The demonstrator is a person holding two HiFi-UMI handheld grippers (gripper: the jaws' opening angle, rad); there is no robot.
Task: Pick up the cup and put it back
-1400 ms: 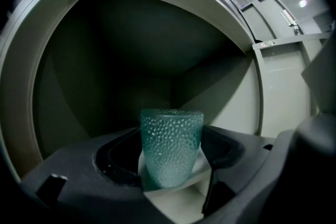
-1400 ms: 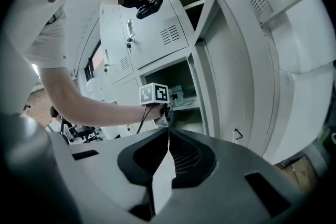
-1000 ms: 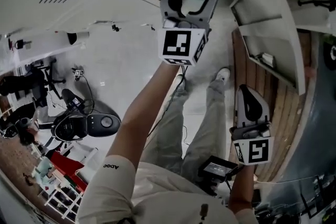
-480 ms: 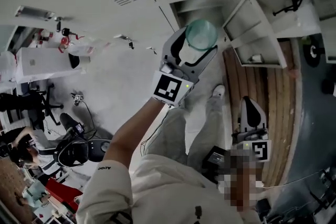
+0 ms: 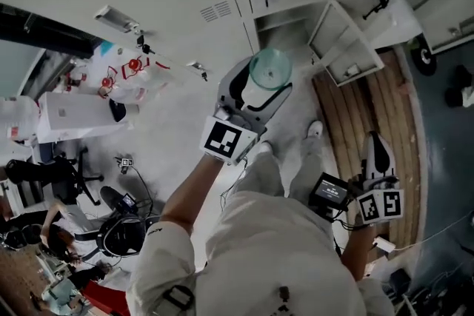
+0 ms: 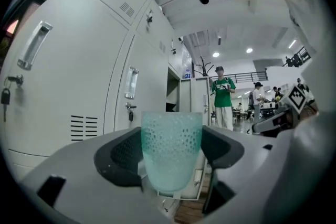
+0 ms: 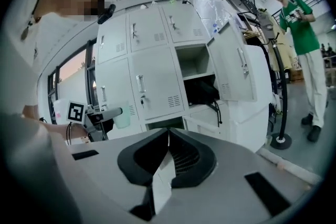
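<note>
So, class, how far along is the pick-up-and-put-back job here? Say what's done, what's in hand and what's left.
Done: the cup is picked up and rests on no surface. In hand: the left tool is shut on it, holding it in the air near the open locker. Left: setting it back down and letting go. The right tool is shut, empty and low at the person's side.

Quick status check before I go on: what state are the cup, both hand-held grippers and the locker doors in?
cup: upright, held in the air between the left jaws.
left hand-held gripper: shut on the cup.
right hand-held gripper: shut, nothing between its jaws.
open locker door: swung wide open.
neighbouring locker door: shut.
</note>
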